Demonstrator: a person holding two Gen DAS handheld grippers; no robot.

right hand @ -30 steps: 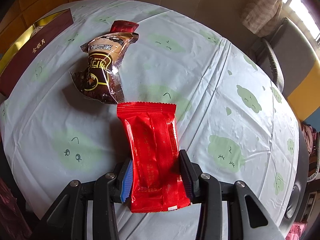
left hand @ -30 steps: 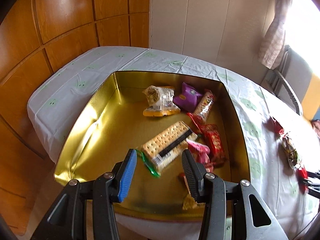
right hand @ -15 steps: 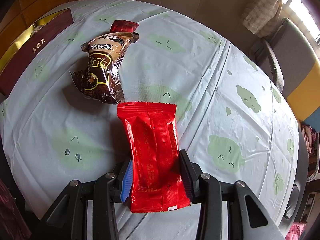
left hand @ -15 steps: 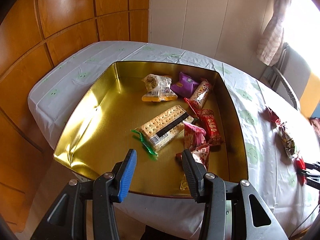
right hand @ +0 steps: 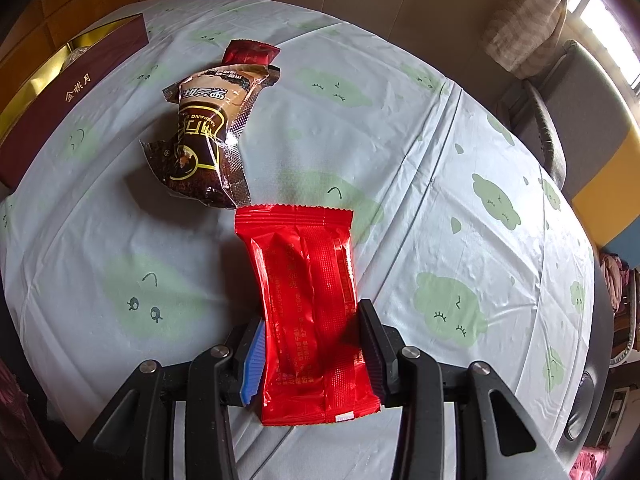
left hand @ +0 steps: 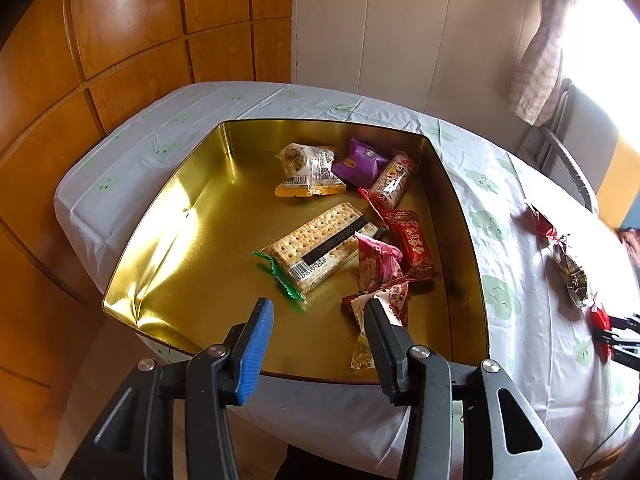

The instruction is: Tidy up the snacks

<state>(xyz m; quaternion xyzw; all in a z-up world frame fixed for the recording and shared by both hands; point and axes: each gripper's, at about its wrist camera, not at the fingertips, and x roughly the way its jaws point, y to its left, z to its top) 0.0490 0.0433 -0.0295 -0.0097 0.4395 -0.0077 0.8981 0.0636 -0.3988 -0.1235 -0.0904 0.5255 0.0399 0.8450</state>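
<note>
A gold-lined tin (left hand: 168, 216) holds several snacks, among them a cracker packet (left hand: 316, 248), a purple packet (left hand: 360, 160) and red packets (left hand: 414, 240). My left gripper (left hand: 318, 306) hangs open over the tin's near edge with nothing between its fingers. My right gripper (right hand: 310, 320) is shut on a red packet (right hand: 304, 264), pads pressing on its two long sides just above the tablecloth. Beyond it lie a brown packet (right hand: 204, 140) and a small dark-red packet (right hand: 248, 52). In the left wrist view, the right gripper (left hand: 612, 332) shows at the right edge.
The tin's maroon outer wall (right hand: 76, 88) stands at the far left of the right wrist view. A pale tablecloth (right hand: 440, 184) with green prints covers the round table. A chair (right hand: 560, 128) stands beyond the far right edge. Wood panelling (left hand: 120, 40) backs the tin.
The left gripper has drawn back from the tin, so the cracker packet now lies farther from its fingers. The right gripper and its red packet have not moved.
</note>
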